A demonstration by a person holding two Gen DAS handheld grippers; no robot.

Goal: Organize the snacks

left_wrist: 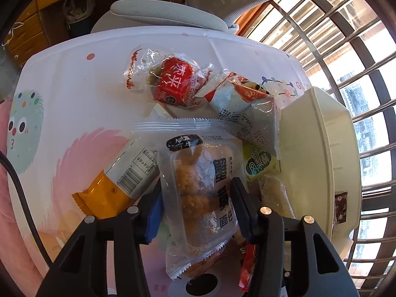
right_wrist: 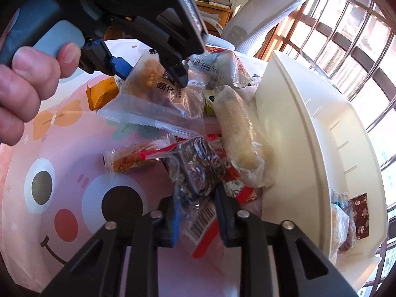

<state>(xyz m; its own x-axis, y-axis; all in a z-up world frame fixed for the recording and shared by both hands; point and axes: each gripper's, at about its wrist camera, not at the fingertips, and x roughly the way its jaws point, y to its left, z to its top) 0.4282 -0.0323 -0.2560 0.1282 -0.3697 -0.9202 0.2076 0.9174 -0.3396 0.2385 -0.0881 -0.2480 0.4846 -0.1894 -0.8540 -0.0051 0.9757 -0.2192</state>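
Here both tools clamp snacks: left tool [left_wrist: 196,199] a clear packet [left_wrist: 198,198], right tool [right_wrist: 195,212] a dark one [right_wrist: 195,168].

A table covered by a pink-and-white cartoon-print cloth [right_wrist: 37,148] carries a loose heap of wrapped snacks [right_wrist: 195,153], with a cream plastic organizer tray [right_wrist: 292,113] beside the heap.

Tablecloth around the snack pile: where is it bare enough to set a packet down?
Bare tablecloth lies on the cartoon-face side, left of the snack pile. The cream bin holds mostly bare floor. It is crowded between the orange packet and the bin.
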